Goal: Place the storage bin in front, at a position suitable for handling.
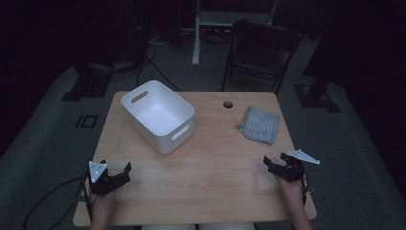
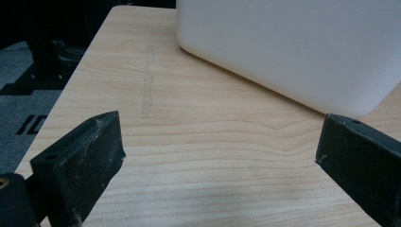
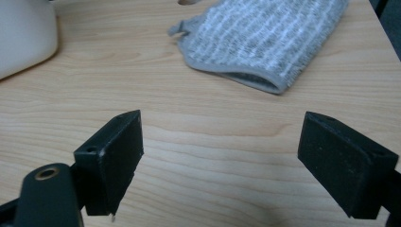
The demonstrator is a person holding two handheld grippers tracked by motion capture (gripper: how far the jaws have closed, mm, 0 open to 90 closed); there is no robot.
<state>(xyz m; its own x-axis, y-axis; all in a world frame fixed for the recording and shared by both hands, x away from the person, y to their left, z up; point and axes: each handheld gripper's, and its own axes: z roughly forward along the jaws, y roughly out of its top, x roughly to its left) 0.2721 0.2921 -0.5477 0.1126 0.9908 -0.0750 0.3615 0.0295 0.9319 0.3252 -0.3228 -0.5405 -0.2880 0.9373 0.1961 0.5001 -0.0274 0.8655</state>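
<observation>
A white plastic bin [image 1: 158, 115] with handle slots stands on the wooden table [image 1: 210, 182], left of centre. A folded grey knitted cloth [image 1: 259, 124] lies at the right, near a round hole [image 1: 228, 104] in the tabletop. My left gripper [image 1: 115, 168] rests at the front left corner, open, with bare wood between its jaws and the bin's side [image 2: 293, 47] ahead of it. My right gripper [image 1: 274, 160] sits at the front right, open and empty, pointing toward the cloth [image 3: 265, 42]. A corner of the bin [image 3: 23, 33] shows at the far left of the right gripper view.
A dark folding chair [image 1: 261, 52] and a white stand [image 1: 201, 28] are on the carpet beyond the table's far edge. Cables trail on the floor at the left [image 1: 52, 201]. Bare wood lies between the two grippers.
</observation>
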